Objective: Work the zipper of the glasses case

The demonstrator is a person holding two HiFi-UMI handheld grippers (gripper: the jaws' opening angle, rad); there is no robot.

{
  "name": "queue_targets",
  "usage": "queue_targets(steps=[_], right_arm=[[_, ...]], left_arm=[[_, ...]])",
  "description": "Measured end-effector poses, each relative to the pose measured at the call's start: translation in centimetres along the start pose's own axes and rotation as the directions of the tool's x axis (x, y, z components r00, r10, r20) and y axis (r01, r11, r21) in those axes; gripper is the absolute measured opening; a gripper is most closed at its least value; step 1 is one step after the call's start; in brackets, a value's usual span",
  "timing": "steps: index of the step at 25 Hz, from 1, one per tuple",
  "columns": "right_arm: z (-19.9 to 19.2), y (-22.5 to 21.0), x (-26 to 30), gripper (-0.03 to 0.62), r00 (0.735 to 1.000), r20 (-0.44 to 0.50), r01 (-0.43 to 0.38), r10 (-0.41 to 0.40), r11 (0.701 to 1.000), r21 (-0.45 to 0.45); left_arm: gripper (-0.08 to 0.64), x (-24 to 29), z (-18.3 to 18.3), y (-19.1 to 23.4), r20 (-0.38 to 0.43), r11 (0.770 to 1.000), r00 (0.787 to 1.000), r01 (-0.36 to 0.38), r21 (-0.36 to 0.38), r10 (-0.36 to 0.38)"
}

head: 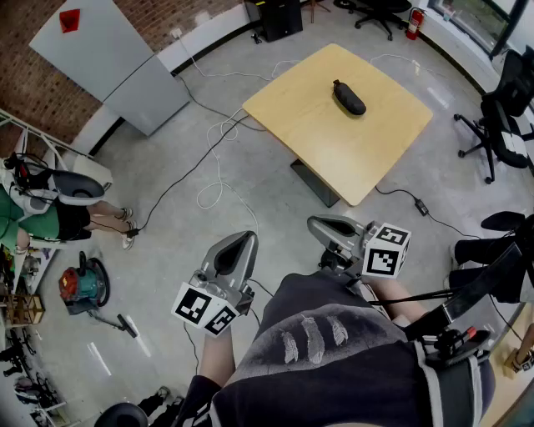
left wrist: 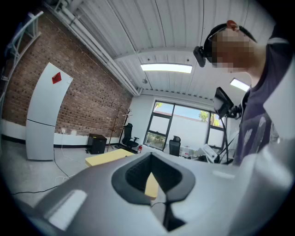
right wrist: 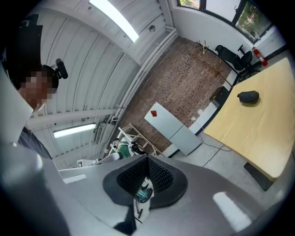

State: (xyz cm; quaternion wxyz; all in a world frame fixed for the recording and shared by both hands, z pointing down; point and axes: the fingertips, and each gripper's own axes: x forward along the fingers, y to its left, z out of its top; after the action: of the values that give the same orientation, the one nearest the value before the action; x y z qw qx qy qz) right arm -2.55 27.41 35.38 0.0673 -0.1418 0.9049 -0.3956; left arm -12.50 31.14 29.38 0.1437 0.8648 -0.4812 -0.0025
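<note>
You hold both tools close to your body, well short of the table (head: 334,146). The left gripper (head: 244,239) has its jaws pressed together with nothing between them, and so does the right gripper (head: 314,223). The dark glasses case (head: 349,97) lies alone on the table's yellow top, towards its far side, touched by neither tool; its zipper is too small to make out. Left of the table leans a white panel (head: 113,62) bearing a red diamond label (head: 70,19).
</note>
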Motion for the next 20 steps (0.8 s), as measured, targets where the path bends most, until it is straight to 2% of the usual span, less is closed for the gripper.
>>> queue_targets(steps=[4, 8, 11, 17, 20], right_arm=[[1.4, -1.2, 0.0, 0.002, 1.0, -0.008, 0.0, 0.0, 1.0, 0.003], [5.2, -6.7, -4.0, 0.002, 1.0, -0.006, -0.004, 0.004, 1.0, 0.011], [7.2, -9.8, -5.8, 0.002, 1.0, 0.009, 0.015, -0.015, 1.0, 0.021], [9.0, -12.1, -7.4, 0.002, 0.998, 0.042, 0.037, -0.038, 0.999, 0.035], [9.6, -13.2, -7.7, 0.002, 0.995, 0.057, 0.078, -0.079, 0.997, 0.03]], left_arm=[[0.0, 2.5, 0.9, -0.1, -0.014, 1.0, 1.0, 0.016, 0.012, -0.016], [0.0, 10.5, 0.7, -2.2, -0.045, 0.999, 0.999, 0.026, 0.035, -0.024], [0.0, 14.4, 0.8, -2.7, -0.063, 0.998, 0.997, 0.039, 0.049, -0.036], [0.0, 18.1, 1.0, -2.7, -0.077, 0.995, 0.994, 0.077, 0.058, -0.073], [0.0, 19.6, 1.0, -2.2, -0.079, 0.993, 0.992, 0.104, 0.053, -0.099]])
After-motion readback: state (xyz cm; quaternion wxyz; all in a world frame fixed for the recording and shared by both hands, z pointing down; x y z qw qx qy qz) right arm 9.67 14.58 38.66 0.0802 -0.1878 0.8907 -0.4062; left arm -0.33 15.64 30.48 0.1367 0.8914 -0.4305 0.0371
